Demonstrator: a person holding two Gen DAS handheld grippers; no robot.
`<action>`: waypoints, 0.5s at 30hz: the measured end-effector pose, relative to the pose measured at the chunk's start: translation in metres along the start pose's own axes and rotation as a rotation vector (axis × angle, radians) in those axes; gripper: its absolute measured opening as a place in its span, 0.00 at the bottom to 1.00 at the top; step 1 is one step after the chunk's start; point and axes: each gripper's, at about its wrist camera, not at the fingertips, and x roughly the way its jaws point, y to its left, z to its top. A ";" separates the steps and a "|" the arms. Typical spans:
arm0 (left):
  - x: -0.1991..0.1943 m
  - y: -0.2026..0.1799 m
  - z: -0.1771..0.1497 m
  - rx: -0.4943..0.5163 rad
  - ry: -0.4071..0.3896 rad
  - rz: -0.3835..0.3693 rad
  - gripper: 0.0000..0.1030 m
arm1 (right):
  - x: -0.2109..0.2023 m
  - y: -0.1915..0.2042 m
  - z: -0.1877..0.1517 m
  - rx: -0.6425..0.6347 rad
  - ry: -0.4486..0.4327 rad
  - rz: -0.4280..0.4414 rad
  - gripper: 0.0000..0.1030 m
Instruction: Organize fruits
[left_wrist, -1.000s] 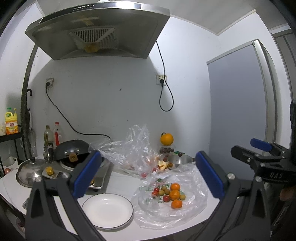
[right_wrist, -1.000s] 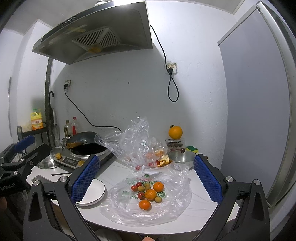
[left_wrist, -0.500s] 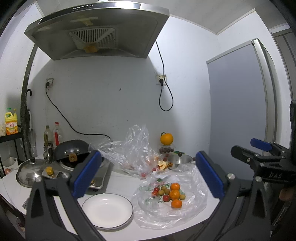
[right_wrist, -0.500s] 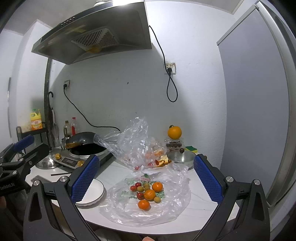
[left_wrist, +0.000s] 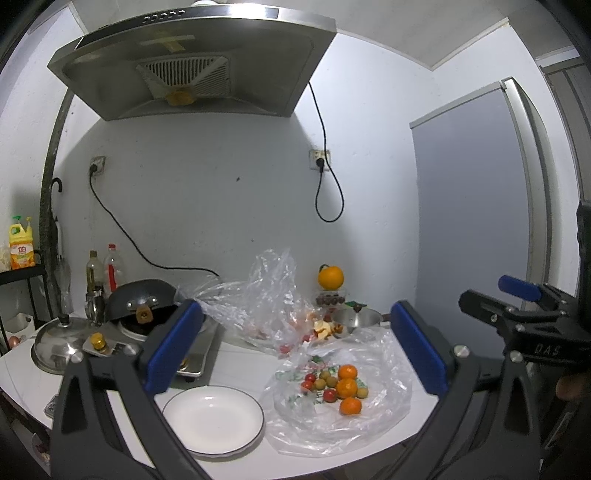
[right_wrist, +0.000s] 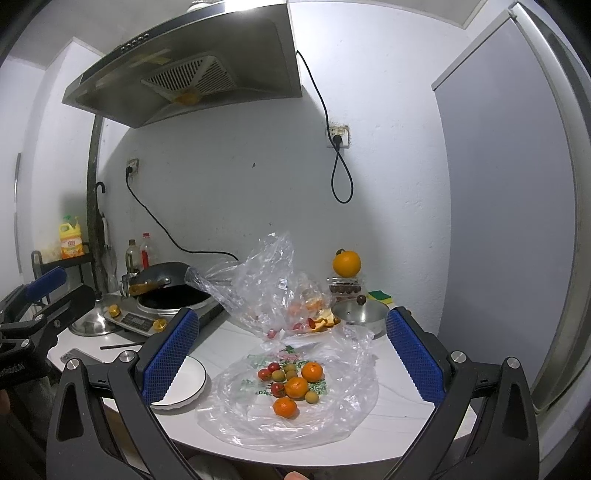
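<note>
A pile of small fruit (left_wrist: 338, 386) (right_wrist: 291, 384), oranges, red cherry tomatoes and greenish ones, lies on a flat clear plastic bag (left_wrist: 373, 424) on the white counter. An empty white plate (left_wrist: 212, 419) (right_wrist: 188, 384) sits left of it. My left gripper (left_wrist: 295, 354) is open and empty, held above the plate and the fruit. My right gripper (right_wrist: 290, 354) is open and empty, above the fruit. Each gripper shows at the edge of the other's view.
A crumpled bag (left_wrist: 266, 306) with more fruit and peel stands behind. A large orange (left_wrist: 330, 277) sits on a small box, beside a lidded steel pot (right_wrist: 356, 314). A wok on a cooker (left_wrist: 142, 306), a pan lid (left_wrist: 55, 347), bottles and a fridge (left_wrist: 476, 221) surround the counter.
Both grippers have barely shifted; the right wrist view has drifted slightly. Nothing has been taken hold of or moved.
</note>
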 end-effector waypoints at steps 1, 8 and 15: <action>0.000 0.000 0.000 -0.002 0.000 0.000 1.00 | 0.000 0.000 0.000 0.000 -0.001 0.000 1.00; 0.003 0.001 0.000 -0.006 0.009 -0.004 1.00 | 0.002 -0.004 -0.003 0.004 0.007 -0.002 1.00; 0.000 0.001 0.002 -0.009 0.003 -0.008 1.00 | 0.003 -0.004 -0.004 -0.001 0.007 -0.003 1.00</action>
